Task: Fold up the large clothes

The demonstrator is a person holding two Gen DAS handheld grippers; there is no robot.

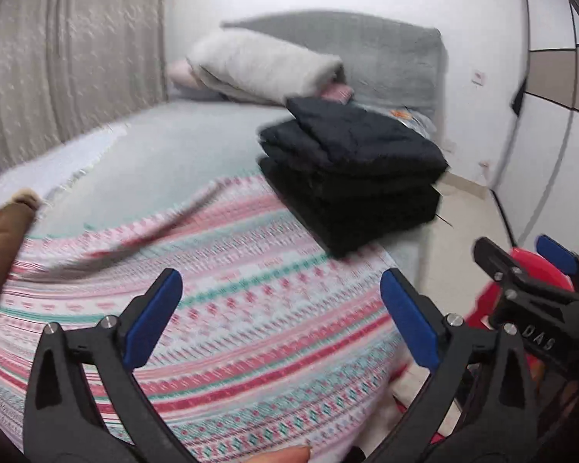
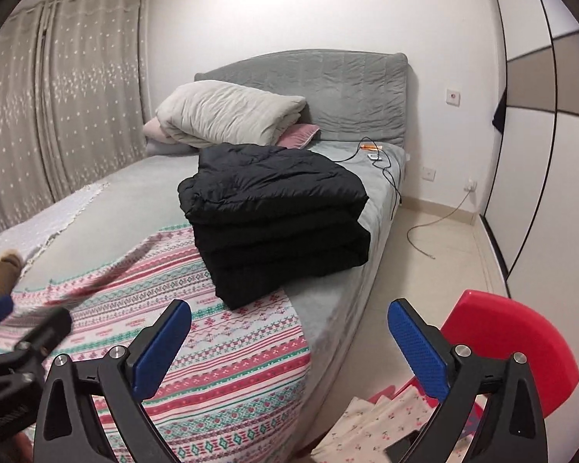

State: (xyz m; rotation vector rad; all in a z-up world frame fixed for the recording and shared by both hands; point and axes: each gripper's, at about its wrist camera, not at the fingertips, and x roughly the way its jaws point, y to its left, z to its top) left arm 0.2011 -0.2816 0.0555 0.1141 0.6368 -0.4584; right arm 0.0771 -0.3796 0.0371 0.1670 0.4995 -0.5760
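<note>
Bed (image 2: 339, 293) edge bears a folded black coat (image 2: 278, 216); each hand-held gripper (image 1: 281, 316) (image 2: 289, 343) spread, empty.

The left gripper (image 1: 281, 320) is matte black plastic with two arched, ribbed fingers (image 1: 77, 378), each cut with a teardrop slot. Flat royal-blue pads (image 1: 152, 320) line the inner faces. Two silver round-headed screws sit at each finger's knuckle. The right gripper (image 2: 289, 351) is built alike, its blue pads (image 2: 419, 351) finely dimpled (sharper in the right wrist view). At 3 o'clock in the left wrist view its black side bears raised letters "DAS".
</note>
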